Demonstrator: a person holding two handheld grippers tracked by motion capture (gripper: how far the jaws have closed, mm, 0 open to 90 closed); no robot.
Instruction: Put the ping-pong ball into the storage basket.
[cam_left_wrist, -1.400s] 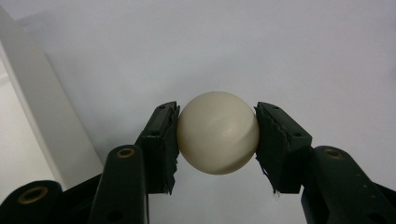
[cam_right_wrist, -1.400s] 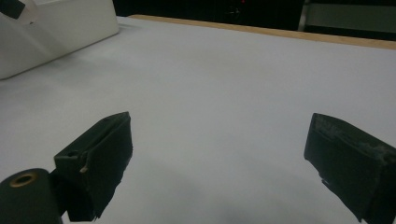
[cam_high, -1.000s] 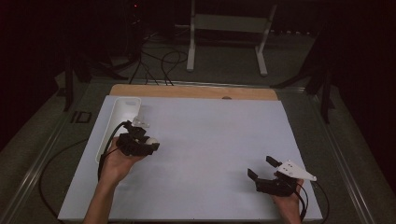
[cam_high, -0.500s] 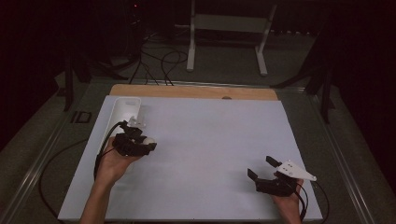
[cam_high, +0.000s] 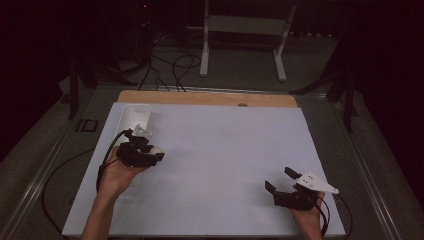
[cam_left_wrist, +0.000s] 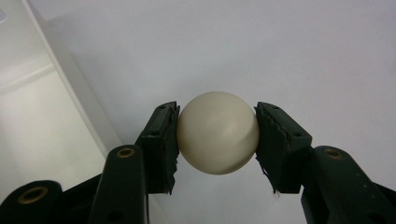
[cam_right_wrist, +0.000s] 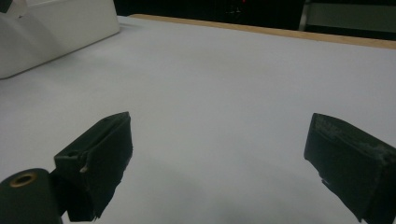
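1. Two grippers are in hand: the left gripper, at the left of the high view, pinches a ball, and the right gripper, at the lower right, has its jaws spread with nothing between them.
2. One table with a pale top fills the middle of the frame.
3. One white tray lies at the table's upper left, just beyond the left gripper.
4. One cream ball sits centred in the left gripper view, pads touching both sides, beside the tray's edge.
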